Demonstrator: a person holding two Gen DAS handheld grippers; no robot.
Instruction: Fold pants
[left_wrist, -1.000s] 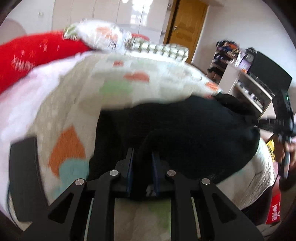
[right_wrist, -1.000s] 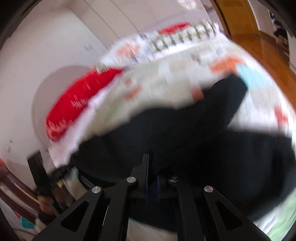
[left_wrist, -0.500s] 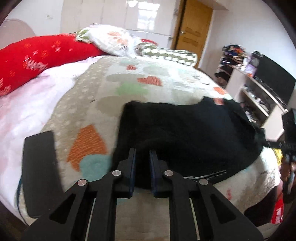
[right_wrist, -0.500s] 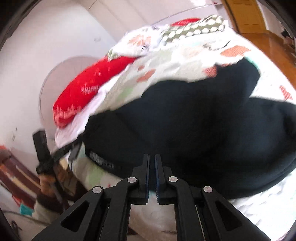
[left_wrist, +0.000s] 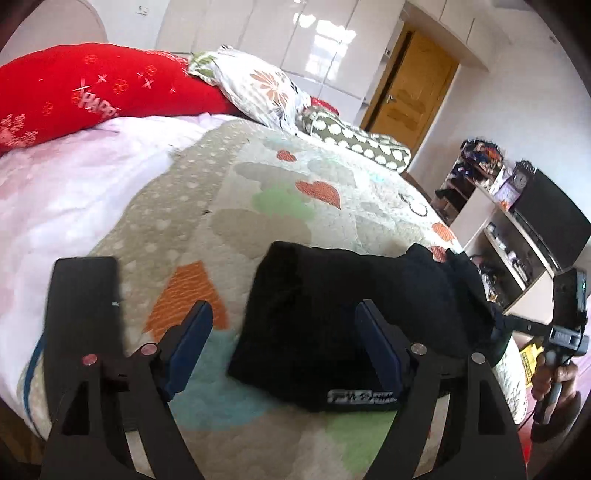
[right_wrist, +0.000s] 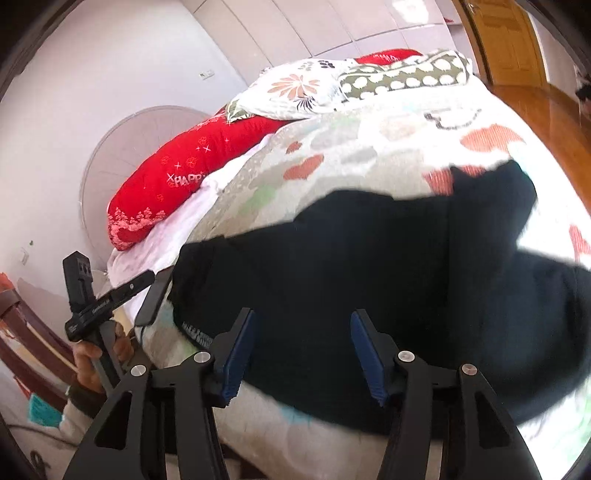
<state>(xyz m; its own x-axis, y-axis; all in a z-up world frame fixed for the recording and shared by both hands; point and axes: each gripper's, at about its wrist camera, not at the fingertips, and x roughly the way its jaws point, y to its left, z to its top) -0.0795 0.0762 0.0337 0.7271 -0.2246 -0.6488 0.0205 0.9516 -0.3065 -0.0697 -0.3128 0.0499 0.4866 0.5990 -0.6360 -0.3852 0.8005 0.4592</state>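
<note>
Pants (left_wrist: 354, 314) logo label (left_wrist: 364, 397) — left view only

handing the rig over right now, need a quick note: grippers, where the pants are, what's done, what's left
Left gripper: open, holding nothing, at the label-side edge of the black pants.
Right gripper: open, holding nothing, over the other end of the pants.
The pants lie folded over on the heart-pattern quilt near the bed's foot edge, label facing the left camera.
Done: at least one fold laid down and let go.
Left: the right-hand side looks bunched and uneven; probably smooth it and fold once more.
</note>
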